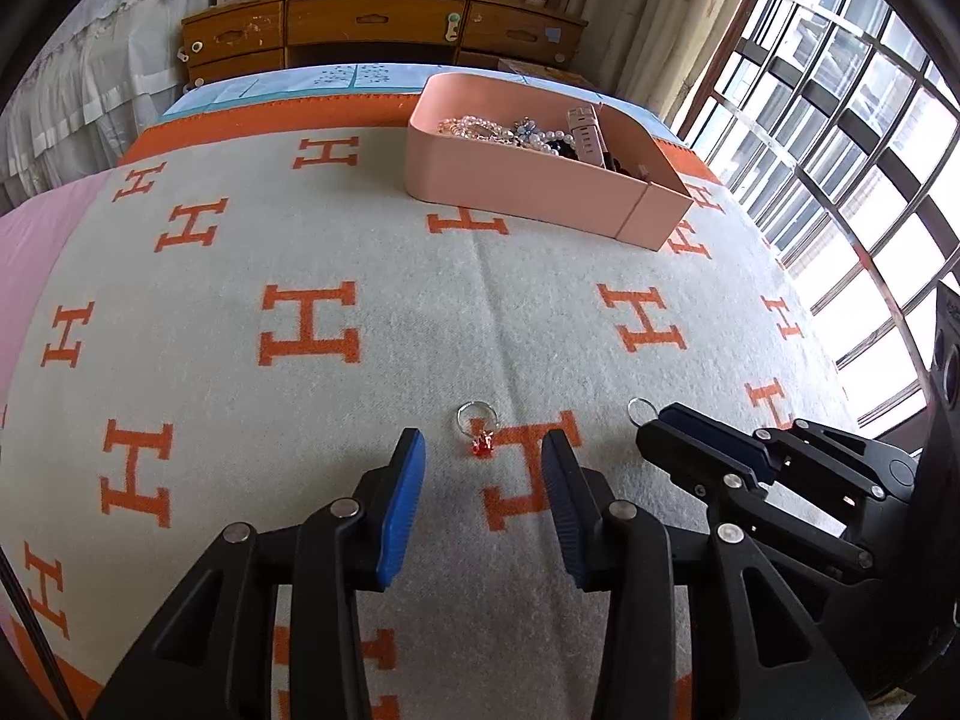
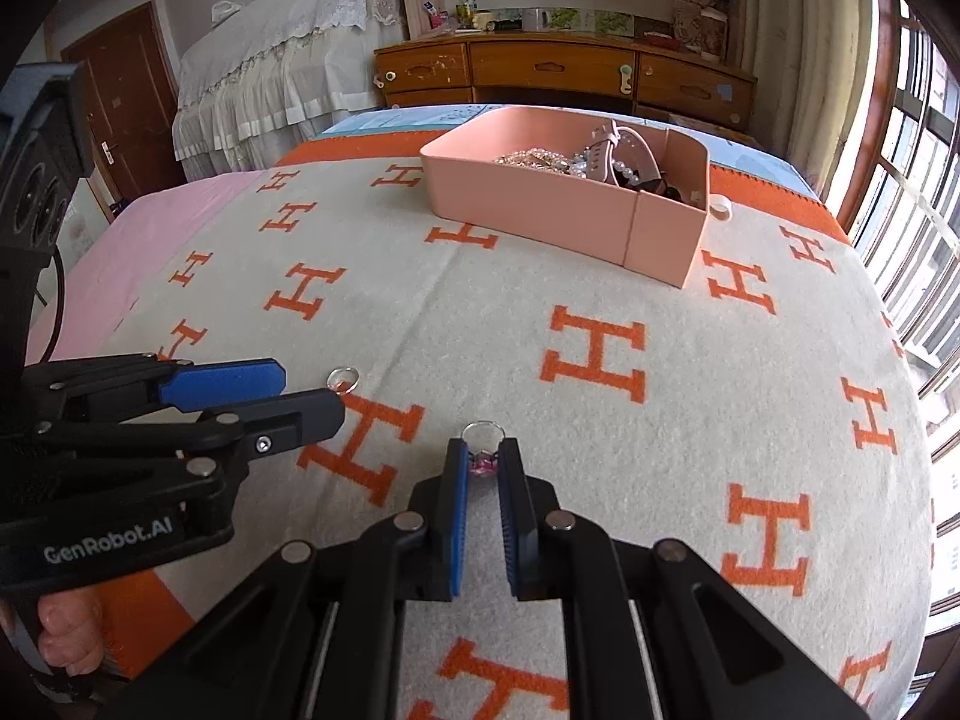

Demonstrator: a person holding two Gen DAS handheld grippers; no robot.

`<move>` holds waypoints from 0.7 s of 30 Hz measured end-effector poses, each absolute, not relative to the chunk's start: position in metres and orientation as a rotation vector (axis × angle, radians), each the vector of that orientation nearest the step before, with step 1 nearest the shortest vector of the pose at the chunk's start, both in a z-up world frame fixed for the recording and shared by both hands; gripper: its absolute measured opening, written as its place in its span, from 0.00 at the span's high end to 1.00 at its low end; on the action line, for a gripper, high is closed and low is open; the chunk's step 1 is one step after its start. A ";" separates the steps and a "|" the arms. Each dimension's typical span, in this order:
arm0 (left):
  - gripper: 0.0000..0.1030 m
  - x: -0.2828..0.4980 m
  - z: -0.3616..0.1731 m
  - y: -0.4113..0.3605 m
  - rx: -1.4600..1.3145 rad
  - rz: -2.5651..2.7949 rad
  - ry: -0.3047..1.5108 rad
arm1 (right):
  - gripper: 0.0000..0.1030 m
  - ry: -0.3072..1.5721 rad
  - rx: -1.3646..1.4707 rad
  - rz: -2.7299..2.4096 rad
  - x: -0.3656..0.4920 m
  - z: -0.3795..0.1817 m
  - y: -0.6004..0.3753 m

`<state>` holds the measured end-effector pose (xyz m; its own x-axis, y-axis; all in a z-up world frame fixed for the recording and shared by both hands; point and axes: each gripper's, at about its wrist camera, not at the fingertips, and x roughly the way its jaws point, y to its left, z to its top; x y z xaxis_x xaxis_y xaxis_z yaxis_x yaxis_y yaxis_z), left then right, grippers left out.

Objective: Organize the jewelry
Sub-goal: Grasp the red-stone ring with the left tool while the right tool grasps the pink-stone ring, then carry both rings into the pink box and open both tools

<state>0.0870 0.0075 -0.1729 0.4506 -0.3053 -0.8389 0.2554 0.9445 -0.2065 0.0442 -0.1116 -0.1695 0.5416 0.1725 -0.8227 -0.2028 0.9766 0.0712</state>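
A silver ring with a red stone (image 1: 477, 427) lies on the H-patterned blanket (image 1: 300, 240) just ahead of my open left gripper (image 1: 483, 450); it also shows in the right wrist view (image 2: 342, 379). My right gripper (image 2: 482, 456) is shut on a silver ring with a pink stone (image 2: 482, 441), and its band sticks out past the tips (image 1: 642, 408). A pink box (image 1: 528, 180) holding pearl strands and a watch stands farther back; it also shows in the right wrist view (image 2: 570, 210).
The bed's blanket (image 2: 600, 360) spreads around both grippers. A wooden dresser (image 1: 384, 24) stands beyond the bed. A barred window (image 1: 840, 150) is at the right. A lace-covered bed (image 2: 270, 72) is at the left.
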 end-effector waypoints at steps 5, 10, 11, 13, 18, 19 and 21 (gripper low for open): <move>0.83 0.094 -0.178 -0.005 -0.012 -0.310 1.081 | 0.91 0.943 -0.006 0.233 0.040 -0.163 -0.121; 0.84 0.096 -0.177 -0.017 0.053 -0.281 1.087 | 0.90 0.929 0.034 0.250 0.041 -0.161 -0.131; 0.87 0.096 -0.177 -0.019 0.073 -0.272 1.090 | 0.90 0.930 0.045 0.255 0.042 -0.162 -0.133; 0.89 0.097 -0.177 -0.022 0.102 -0.252 1.093 | 0.91 0.932 0.063 0.262 0.043 -0.163 -0.137; 0.94 0.096 -0.175 -0.025 0.121 -0.243 1.094 | 0.91 0.920 0.092 0.277 0.042 -0.161 -0.144; 0.95 0.095 -0.175 -0.025 0.116 -0.248 1.095 | 0.91 0.914 0.094 0.279 0.041 -0.160 -0.144; 0.95 0.095 -0.174 -0.025 0.114 -0.249 1.093 | 0.91 0.903 0.091 0.280 0.040 -0.156 -0.145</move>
<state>0.0946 -0.0249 -0.1741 0.4352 -0.1437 -0.8888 0.2553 0.9664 -0.0313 0.0403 -0.1447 -0.1563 0.5862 0.2776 -0.7612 -0.2014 0.9599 0.1950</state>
